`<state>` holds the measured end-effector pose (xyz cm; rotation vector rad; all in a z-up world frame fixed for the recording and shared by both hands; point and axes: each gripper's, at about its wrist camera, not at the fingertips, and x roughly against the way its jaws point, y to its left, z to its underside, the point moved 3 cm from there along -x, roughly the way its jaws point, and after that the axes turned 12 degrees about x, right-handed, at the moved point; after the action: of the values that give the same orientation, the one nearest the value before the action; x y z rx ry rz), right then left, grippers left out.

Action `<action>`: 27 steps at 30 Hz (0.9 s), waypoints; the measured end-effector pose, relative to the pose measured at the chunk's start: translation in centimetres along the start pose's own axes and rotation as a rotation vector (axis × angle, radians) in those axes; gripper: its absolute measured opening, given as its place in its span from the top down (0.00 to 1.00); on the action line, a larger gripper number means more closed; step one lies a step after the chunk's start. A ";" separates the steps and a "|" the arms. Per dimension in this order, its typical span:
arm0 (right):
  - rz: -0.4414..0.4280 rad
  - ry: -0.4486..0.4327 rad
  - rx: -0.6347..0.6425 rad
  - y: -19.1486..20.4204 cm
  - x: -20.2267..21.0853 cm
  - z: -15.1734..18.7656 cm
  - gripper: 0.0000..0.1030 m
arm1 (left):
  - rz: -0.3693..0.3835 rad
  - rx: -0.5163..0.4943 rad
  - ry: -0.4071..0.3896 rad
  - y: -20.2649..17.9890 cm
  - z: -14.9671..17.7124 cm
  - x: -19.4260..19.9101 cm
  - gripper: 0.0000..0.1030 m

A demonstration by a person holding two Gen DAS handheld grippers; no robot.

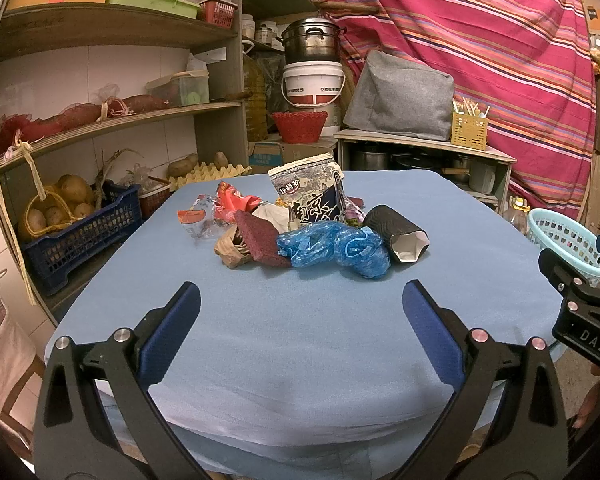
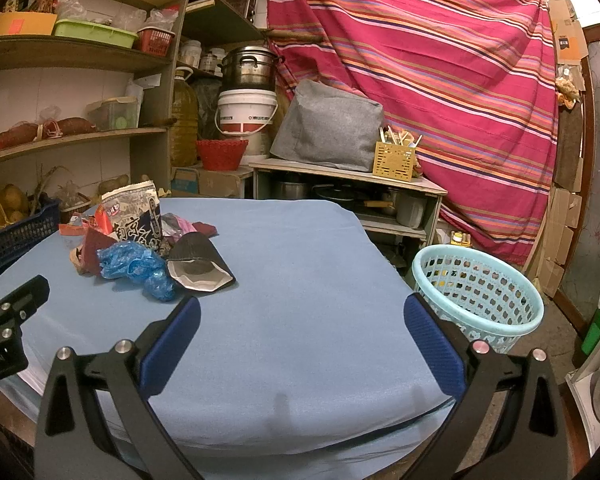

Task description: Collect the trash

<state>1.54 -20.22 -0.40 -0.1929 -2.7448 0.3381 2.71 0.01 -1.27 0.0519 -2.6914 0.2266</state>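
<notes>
Left gripper (image 1: 300,312) and right gripper (image 2: 300,320), jaws spread and empty, above blue-clothed table (image 2: 300,280); trash pile (image 1: 300,224) beyond; perforated basket (image 2: 480,292) beside table.

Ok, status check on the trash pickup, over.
Left gripper and right gripper: jaws open, empty. Trash pile untouched on blue table. Basket off the right edge. Nothing in the way.

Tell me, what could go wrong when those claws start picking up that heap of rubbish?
The blue plastic film is thin and crumpled, so it may slip from the fingers. The tall snack bag stands amid the pile and could topple when neighbours are pulled. The mesh basket sits beyond the table's edge, so a carried piece might drop on the floor.
</notes>
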 end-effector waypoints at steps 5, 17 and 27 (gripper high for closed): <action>0.000 0.000 0.000 0.0 0.0 0.0 0.04 | 0.000 0.000 -0.001 0.0 0.0 0.0 0.05; 0.002 0.000 -0.002 0.0 -0.1 0.1 0.04 | 0.000 -0.001 0.000 0.0 0.0 0.0 0.05; 0.003 0.000 -0.001 -0.1 -0.1 0.2 0.04 | 0.000 0.000 0.000 0.0 0.0 0.0 0.05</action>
<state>1.55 -20.34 -0.60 -0.1979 -2.7449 0.3373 2.71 0.01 -1.26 0.0512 -2.6912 0.2263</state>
